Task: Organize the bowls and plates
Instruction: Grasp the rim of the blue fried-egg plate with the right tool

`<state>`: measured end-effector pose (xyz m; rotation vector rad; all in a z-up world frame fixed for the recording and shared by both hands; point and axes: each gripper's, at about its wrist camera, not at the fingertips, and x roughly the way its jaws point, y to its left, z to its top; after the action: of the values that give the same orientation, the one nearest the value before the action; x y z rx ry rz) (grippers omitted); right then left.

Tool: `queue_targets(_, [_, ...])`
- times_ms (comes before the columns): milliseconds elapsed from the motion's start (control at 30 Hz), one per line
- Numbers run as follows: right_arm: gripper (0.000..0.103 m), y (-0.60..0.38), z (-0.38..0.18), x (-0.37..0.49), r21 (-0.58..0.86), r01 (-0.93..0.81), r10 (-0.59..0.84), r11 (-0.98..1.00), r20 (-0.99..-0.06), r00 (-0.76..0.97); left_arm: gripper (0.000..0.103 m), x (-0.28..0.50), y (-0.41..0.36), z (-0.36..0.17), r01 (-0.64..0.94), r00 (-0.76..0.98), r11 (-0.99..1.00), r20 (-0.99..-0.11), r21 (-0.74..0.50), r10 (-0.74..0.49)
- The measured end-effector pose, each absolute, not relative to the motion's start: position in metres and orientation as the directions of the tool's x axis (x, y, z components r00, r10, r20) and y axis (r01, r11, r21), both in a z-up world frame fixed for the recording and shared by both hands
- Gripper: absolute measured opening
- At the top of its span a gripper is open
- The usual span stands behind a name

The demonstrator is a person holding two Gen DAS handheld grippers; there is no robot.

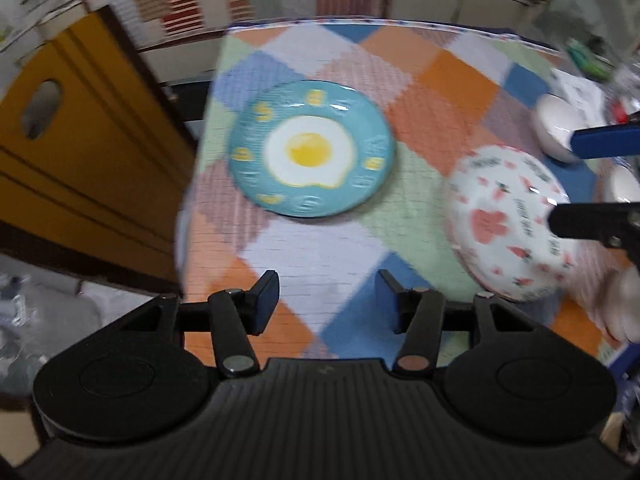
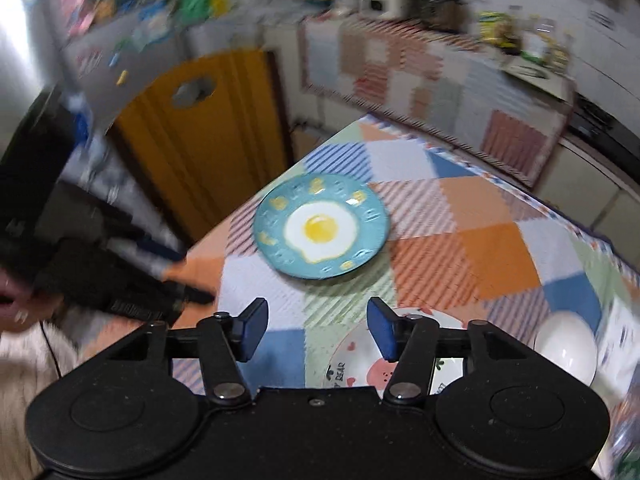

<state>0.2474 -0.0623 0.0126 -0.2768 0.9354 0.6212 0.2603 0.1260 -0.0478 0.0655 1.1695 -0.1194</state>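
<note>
We hover both released grippers, left gripper [image 1: 326,304] and right gripper [image 2: 318,330], with nothing between their jaws, between 2 picks on the worktop [image 1: 440,80]. The teal egg plate [image 1: 312,148] lies ahead of the left gripper, the pink-patterned plate [image 1: 508,220] off to its right, beneath the right gripper; next we likely need to close on 1 rim.

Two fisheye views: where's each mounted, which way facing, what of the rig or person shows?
Left wrist: on the left gripper, tilted down at the teal egg plate; right gripper's fingers enter right.
Right wrist: on the right gripper, facing the same plate; left gripper and a hand show left.
Shared: egg plate, checked tablecloth.
</note>
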Motion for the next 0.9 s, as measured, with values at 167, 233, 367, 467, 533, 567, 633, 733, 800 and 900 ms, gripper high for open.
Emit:
queue_targets(167, [0.065, -0.035, 0.017, 0.274, 0.011, -0.651, 0.351, 0.759, -0.849, 0.395, 0.064, 0.272, 0.145, -0.045, 0.120, 0.425, 0.992, -0.902, -0.027, -0.076])
queue_targets(233, [0.065, -0.033, 0.008, 0.282, 0.028, -0.652, 0.382, 0.757, -0.830, 0.408, 0.064, 0.277, 0.149, -0.048, 0.107, 0.443, 0.994, -0.893, -0.036, -0.080])
queue_targets(367, [0.065, -0.038, -0.028, 0.304, 0.078, -0.636, 0.422, 0.768, -0.807, 0.412, 0.064, 0.289, 0.152, -0.058, 0.097, 0.480, 0.995, -0.874, -0.034, -0.076])
queue_targets(467, [0.065, -0.056, -0.051, 0.324, 0.216, -0.541, 0.476, 0.813, -0.782, 0.402, 0.064, 0.301, 0.150, -0.073, 0.099, 0.479, 0.995, -0.876, -0.008, -0.055])
queue_targets(533, [0.065, -0.070, -0.067, 0.337, 0.315, -0.458, 0.510, 0.831, -0.760, 0.403, 0.064, 0.308, 0.150, -0.083, 0.094, 0.481, 0.996, -0.875, -0.003, -0.048])
queue_targets(567, [0.065, -0.077, -0.076, 0.344, 0.356, -0.419, 0.524, 0.835, -0.748, 0.408, 0.064, 0.312, 0.151, -0.088, 0.085, 0.487, 0.996, -0.872, -0.008, -0.049])
queue_targets(633, [0.065, -0.086, -0.092, 0.356, 0.402, -0.355, 0.529, 0.844, -0.734, 0.425, 0.064, 0.317, 0.157, -0.098, 0.055, 0.486, 0.997, -0.870, -0.056, -0.076])
queue_targets(733, [0.065, -0.093, -0.112, 0.368, 0.433, -0.287, 0.520, 0.854, -0.718, 0.464, 0.064, 0.326, 0.167, -0.113, 0.009, 0.487, 0.988, -0.862, -0.156, -0.140])
queue_targets(800, [0.065, -0.093, -0.121, 0.373, 0.447, -0.261, 0.517, 0.855, -0.704, 0.487, 0.064, 0.331, 0.171, -0.123, -0.017, 0.507, 0.984, -0.850, -0.177, -0.144])
queue_targets(900, [0.065, -0.091, -0.133, 0.380, 0.481, -0.240, 0.533, 0.843, -0.688, 0.492, 0.062, 0.337, 0.179, -0.137, -0.074, 0.530, 0.978, -0.839, -0.193, -0.126])
